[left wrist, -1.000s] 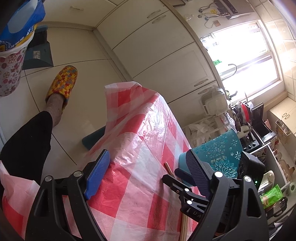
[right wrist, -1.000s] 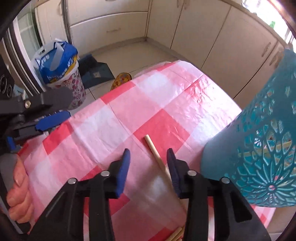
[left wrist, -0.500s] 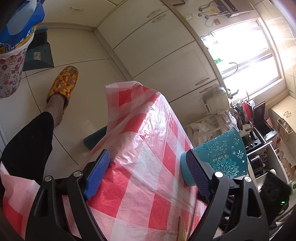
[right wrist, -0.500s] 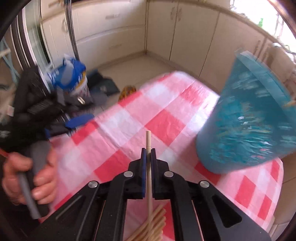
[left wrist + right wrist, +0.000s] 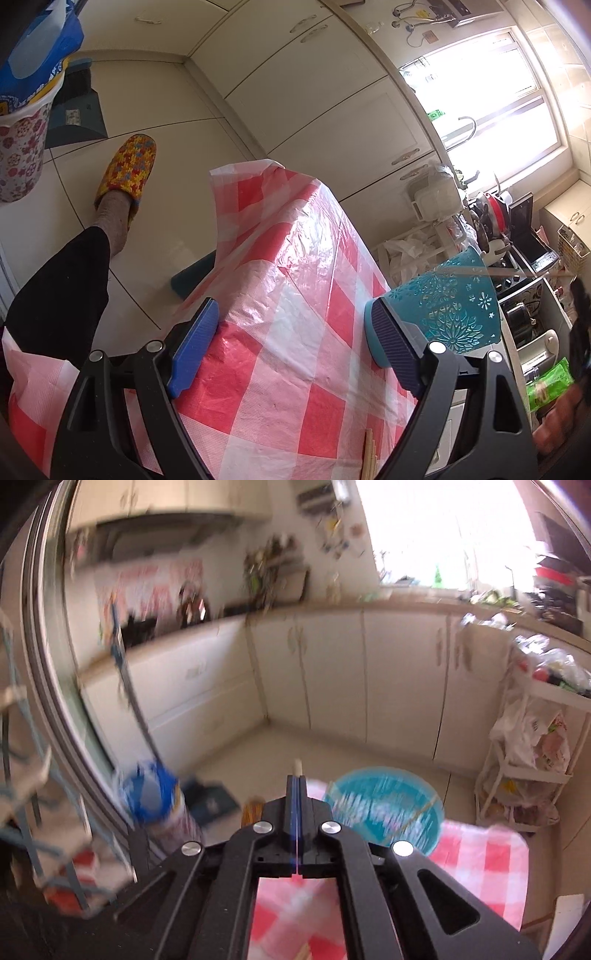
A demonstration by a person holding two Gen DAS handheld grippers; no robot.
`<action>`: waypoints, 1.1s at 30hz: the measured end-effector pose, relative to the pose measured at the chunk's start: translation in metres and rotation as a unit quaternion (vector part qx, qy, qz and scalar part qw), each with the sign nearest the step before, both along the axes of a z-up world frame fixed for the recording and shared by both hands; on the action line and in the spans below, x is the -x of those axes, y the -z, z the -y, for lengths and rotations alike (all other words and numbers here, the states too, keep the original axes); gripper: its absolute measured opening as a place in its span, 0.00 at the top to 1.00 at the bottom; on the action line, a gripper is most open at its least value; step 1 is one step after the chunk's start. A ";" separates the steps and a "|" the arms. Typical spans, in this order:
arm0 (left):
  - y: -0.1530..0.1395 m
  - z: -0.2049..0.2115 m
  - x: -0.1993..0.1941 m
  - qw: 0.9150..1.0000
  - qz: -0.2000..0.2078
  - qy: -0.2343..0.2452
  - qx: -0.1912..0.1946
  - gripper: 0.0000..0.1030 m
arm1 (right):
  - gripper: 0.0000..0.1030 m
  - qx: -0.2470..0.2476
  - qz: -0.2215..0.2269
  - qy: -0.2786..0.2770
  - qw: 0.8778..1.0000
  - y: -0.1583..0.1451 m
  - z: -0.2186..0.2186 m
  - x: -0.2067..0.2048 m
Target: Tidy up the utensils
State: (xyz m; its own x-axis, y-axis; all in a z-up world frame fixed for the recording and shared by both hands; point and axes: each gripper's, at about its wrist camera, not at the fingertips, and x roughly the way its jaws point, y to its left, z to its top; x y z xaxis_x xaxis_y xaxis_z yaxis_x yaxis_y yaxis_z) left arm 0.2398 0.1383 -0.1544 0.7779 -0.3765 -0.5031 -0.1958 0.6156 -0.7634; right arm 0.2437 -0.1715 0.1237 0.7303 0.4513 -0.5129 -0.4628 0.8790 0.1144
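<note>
A pale wooden chopstick point(image 5: 297, 766) is pinched between the blue pads of the right tongs point(image 5: 296, 786), whose jaws are closed down to a thin slit; only the blunt tip of the stick shows past the pad ends, pointing away from the camera. It is held in the air above the teal plastic holder with cut-out flower patterns point(image 5: 384, 808), whose open mouth lies just to the right of and below the tip in the right wrist view. That view is smeared with motion, so the exact gap between stick and rim cannot be told.

The step in hand looks like the carry: one stick is lifted and on its way to the holder. A thin stick already seems to lean across the holder's mouth. The next move likely calls for tipping the stick downward over the opening, centring it inside the rim, then easing the pads apart so it drops in upright.

The holder point(image 5: 443, 306) stands on the bench under a red-and-white checked plastic cloth point(image 5: 295, 332). Nearer the camera than the holder, a few more pale sticks point(image 5: 370, 456) lie on the cloth, waiting. The left tongs point(image 5: 291, 349) hang wide open over the cloth beside the holder, gripping nothing.
</note>
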 end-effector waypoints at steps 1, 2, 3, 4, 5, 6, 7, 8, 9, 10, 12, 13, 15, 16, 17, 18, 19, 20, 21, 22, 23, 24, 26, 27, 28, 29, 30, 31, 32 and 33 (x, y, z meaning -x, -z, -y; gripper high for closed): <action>0.000 0.000 0.000 1.000 0.000 0.000 0.000 0.22 | 1.00 -0.012 0.005 0.006 1.000 -0.010 0.004 -0.006; 0.000 0.000 0.000 1.000 0.000 0.000 0.001 0.22 | 1.00 -0.015 0.009 0.011 1.000 -0.016 0.006 -0.011; 0.000 0.000 0.000 1.000 0.000 -0.001 0.002 0.22 | 1.00 -0.015 0.011 0.017 1.000 -0.021 0.007 -0.015; 0.001 -0.001 0.000 1.000 -0.001 -0.001 0.004 0.22 | 1.00 -0.016 0.008 0.017 1.000 -0.024 0.008 -0.018; 0.001 -0.001 0.000 1.000 -0.001 -0.001 0.005 0.22 | 1.00 -0.020 -0.001 0.014 1.000 -0.024 0.008 -0.020; 0.002 -0.002 -0.001 1.000 -0.001 -0.002 0.007 0.22 | 0.99 -0.025 -0.008 0.011 1.000 -0.023 0.008 -0.021; 0.002 -0.002 -0.001 1.000 -0.002 -0.002 0.008 0.22 | 0.99 -0.024 -0.022 0.004 0.999 -0.015 0.004 -0.021; 0.002 -0.002 -0.002 1.000 -0.002 -0.002 0.009 0.22 | 0.99 -0.019 -0.035 -0.003 0.999 -0.008 0.001 -0.020; 0.003 -0.002 -0.001 1.000 -0.002 -0.002 0.010 0.22 | 0.99 -0.008 -0.051 -0.008 0.999 0.004 -0.003 -0.018; 0.003 -0.003 -0.001 1.000 -0.002 -0.002 0.011 0.22 | 0.99 0.003 -0.071 -0.016 0.997 0.021 -0.010 -0.017; 0.004 -0.004 -0.001 1.000 -0.002 -0.003 0.012 0.22 | 0.99 0.019 -0.117 -0.032 0.992 0.057 -0.021 -0.014; 0.004 -0.004 -0.001 1.000 -0.002 -0.003 0.013 0.22 | 0.99 0.036 -0.140 -0.036 0.989 0.080 -0.028 -0.012; 0.004 -0.004 -0.001 1.000 -0.001 -0.002 0.012 0.22 | 0.99 0.082 -0.166 -0.037 0.982 0.117 -0.039 -0.009; 0.005 -0.005 0.000 1.000 -0.001 -0.002 0.011 0.21 | 0.99 0.106 -0.180 -0.038 0.977 0.137 -0.044 -0.010; 0.005 -0.004 0.000 1.000 0.000 -0.002 0.011 0.21 | 0.80 0.119 -0.190 -0.038 0.974 0.150 -0.047 -0.011; 0.005 -0.004 0.000 1.000 0.000 -0.002 0.010 0.21 | 0.63 0.128 -0.202 -0.036 0.970 0.163 -0.050 -0.013; 0.005 -0.004 0.000 1.000 -0.001 -0.002 0.011 0.21 | 0.46 0.138 -0.204 -0.031 0.969 0.174 -0.052 -0.014; 0.005 -0.005 0.001 1.000 -0.001 -0.002 0.012 0.21 | 0.46 0.148 -0.195 -0.028 0.969 0.182 -0.056 -0.013; 0.005 -0.004 0.000 1.000 -0.001 -0.002 0.012 0.21 | 0.47 0.159 -0.192 -0.027 0.968 0.188 -0.060 -0.016; 0.005 -0.004 0.000 1.000 -0.001 -0.003 0.013 0.21 | 0.53 0.166 -0.191 -0.023 0.967 0.194 -0.063 -0.018; 0.005 -0.004 0.000 1.000 -0.001 -0.002 0.013 0.21 | 0.61 0.172 -0.192 -0.019 0.966 0.199 -0.065 -0.020; 0.005 -0.004 0.000 1.000 -0.001 -0.002 0.014 0.21 | 0.62 0.179 -0.193 -0.013 0.965 0.203 -0.067 -0.022; 0.005 -0.005 0.000 1.000 -0.001 -0.002 0.014 0.21 | 0.70 0.197 -0.201 -0.001 0.960 0.214 -0.067 -0.025; 0.005 -0.005 0.000 1.000 -0.001 -0.002 0.014 0.21 | 0.73 0.210 -0.207 0.006 0.956 0.221 -0.067 -0.025; 0.005 -0.005 0.000 1.000 -0.001 -0.002 0.014 0.21 | 0.75 0.209 -0.203 0.009 0.957 0.224 -0.065 -0.023; 0.005 -0.005 0.000 1.000 -0.001 -0.002 0.015 0.21 | 0.91 0.207 -0.205 0.009 0.957 0.226 -0.063 -0.022; 0.005 -0.005 0.000 1.000 -0.001 -0.002 0.014 0.21 | 0.94 0.207 -0.207 0.010 0.956 0.226 -0.062 -0.022; 0.005 -0.005 0.000 1.000 -0.001 -0.002 0.013 0.21 | 0.94 0.214 -0.202 0.014 0.956 0.223 -0.062 -0.021; 0.004 -0.004 0.000 1.000 -0.001 -0.002 0.013 0.21 | 0.95 0.210 -0.196 0.009 0.958 0.221 -0.062 -0.018; 0.004 -0.004 0.000 1.000 -0.001 -0.002 0.013 0.21 | 0.95 0.206 -0.189 0.007 0.960 0.213 -0.062 -0.014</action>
State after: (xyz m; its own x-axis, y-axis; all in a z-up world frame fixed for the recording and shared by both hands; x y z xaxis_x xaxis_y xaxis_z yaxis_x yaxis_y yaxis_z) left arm 0.2395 0.1426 -0.1587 0.7784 -0.3856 -0.4954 -0.2005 0.5952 -0.7782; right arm 0.2581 -0.1099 -0.0897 0.4609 0.1445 -0.8756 -0.4451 0.8912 -0.0872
